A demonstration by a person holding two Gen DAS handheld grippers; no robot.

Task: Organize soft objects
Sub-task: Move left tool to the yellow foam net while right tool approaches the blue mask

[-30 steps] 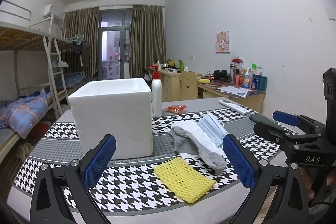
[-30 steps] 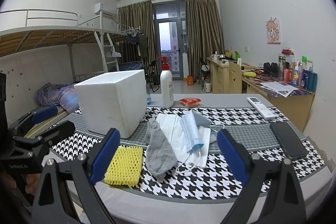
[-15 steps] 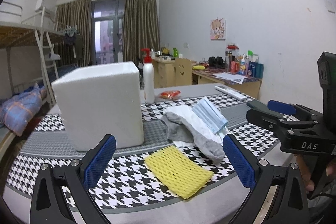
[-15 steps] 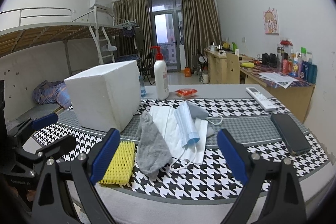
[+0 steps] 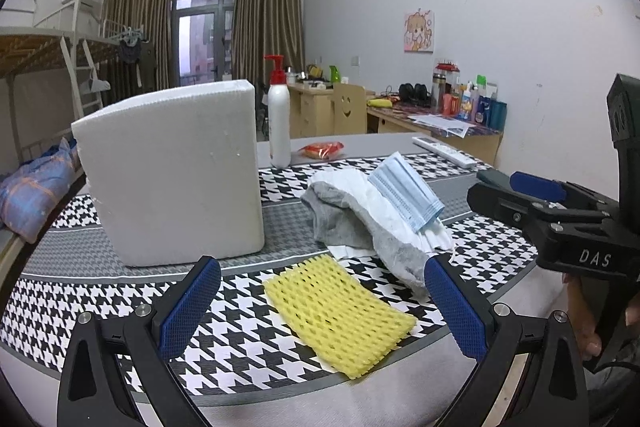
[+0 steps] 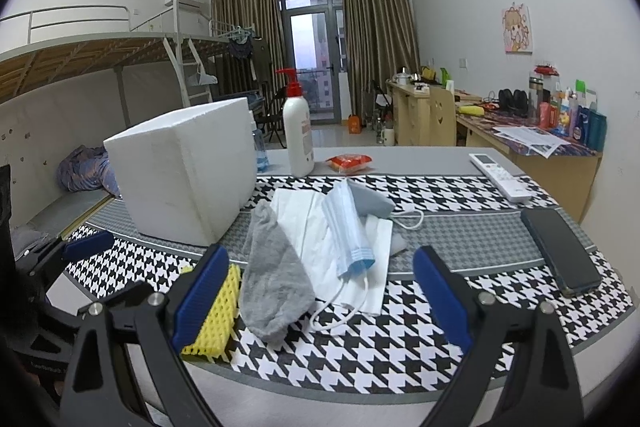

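A yellow foam net [image 5: 338,311] lies flat near the table's front edge; it also shows in the right wrist view [image 6: 216,315]. Behind it a grey sock [image 5: 360,223] [image 6: 276,275], a white cloth [image 6: 320,235] and a blue face mask [image 5: 404,195] [image 6: 346,227] lie in a pile. A white foam box [image 5: 172,175] [image 6: 184,175] stands to the left. My left gripper [image 5: 320,311] is open and empty, just before the yellow net. My right gripper [image 6: 320,303] is open and empty, just before the sock and mask.
A white pump bottle [image 6: 298,131], a red snack pack [image 6: 348,163], a white remote [image 6: 500,177] and a black phone [image 6: 560,251] lie on the houndstooth table cover [image 6: 440,307]. A desk with bottles stands at the right wall, a bunk bed at the left.
Both grippers have moved closer to the table and a little lower; the soft objects look larger. Nothing on the table has moved. Both grippers stay open.
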